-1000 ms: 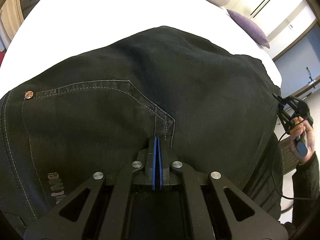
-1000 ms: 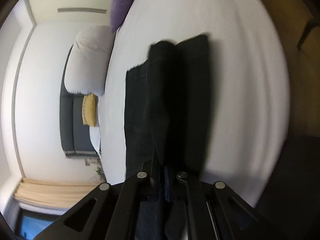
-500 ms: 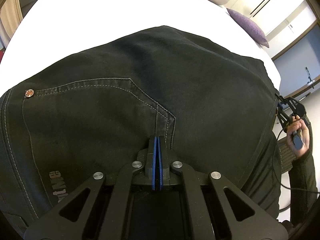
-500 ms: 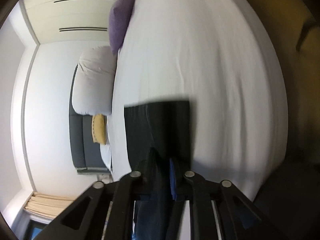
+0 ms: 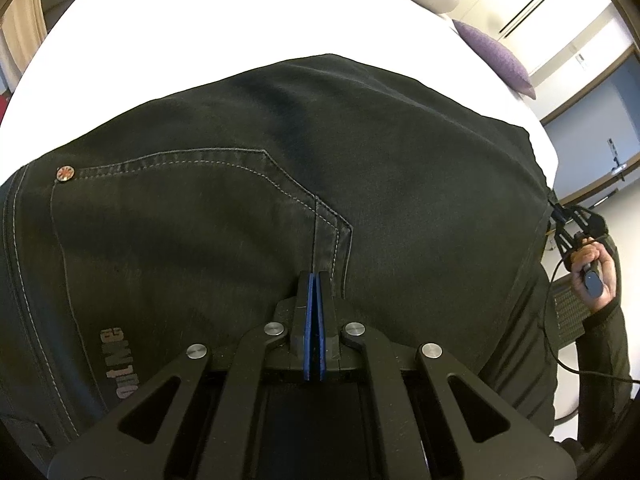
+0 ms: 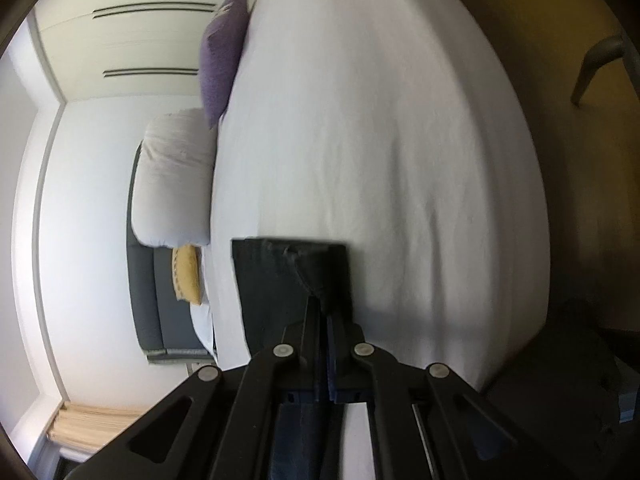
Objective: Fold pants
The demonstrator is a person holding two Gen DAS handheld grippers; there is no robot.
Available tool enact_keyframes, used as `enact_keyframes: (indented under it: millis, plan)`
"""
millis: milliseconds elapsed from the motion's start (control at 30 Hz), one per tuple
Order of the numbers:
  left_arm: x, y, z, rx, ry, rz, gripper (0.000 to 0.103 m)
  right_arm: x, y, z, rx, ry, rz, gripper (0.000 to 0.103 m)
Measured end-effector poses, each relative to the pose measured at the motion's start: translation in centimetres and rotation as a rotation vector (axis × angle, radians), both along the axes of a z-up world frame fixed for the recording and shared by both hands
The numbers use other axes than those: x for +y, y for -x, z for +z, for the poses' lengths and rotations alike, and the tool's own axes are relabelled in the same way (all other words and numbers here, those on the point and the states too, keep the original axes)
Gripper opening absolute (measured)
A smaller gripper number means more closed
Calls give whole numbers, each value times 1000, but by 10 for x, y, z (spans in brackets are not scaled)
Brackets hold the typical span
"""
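Since a second ago, far less dark cloth shows ahead of the right gripper [image 6: 325, 312], and more bare sheet lies beyond it. Its jaws stand clamped on a bunched edge of the pants [image 5: 300, 184], while the left gripper [image 5: 315, 280] has kept its blue pads pressed together on the fabric just below the back pocket seam.

The pants lie spread seat-up on the white bed [image 5: 200, 20], one end hanging over its near edge. To fold well, I judge both grips should rise level and travel together, keeping the cloth taut (slack would wrinkle the crease).

No container appears in either view, only a purple pillow [image 6: 222, 64].
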State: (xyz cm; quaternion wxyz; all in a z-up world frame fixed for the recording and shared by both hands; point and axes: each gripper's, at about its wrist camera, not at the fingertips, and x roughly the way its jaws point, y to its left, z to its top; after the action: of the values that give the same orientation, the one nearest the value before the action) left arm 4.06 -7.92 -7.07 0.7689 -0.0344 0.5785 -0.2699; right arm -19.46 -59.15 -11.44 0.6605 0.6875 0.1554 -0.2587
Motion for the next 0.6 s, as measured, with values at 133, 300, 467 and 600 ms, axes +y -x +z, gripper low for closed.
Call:
enact_keyframes:
  millis: [133, 300, 467, 600]
  plan:
    - [8, 2, -1, -2, 15, 0, 1, -8, -7, -11, -6, -20, 22, 4]
    - [18, 2, -3, 1, 46, 7, 1, 13, 17, 30, 80, 110, 28, 77]
    - [23, 0, -4, 4, 62, 2, 1, 78, -14, 56, 10, 114, 375, 57]
    - [27, 0, -5, 5, 77, 5, 1, 156, -57, 44, -62, -21, 632, 44]
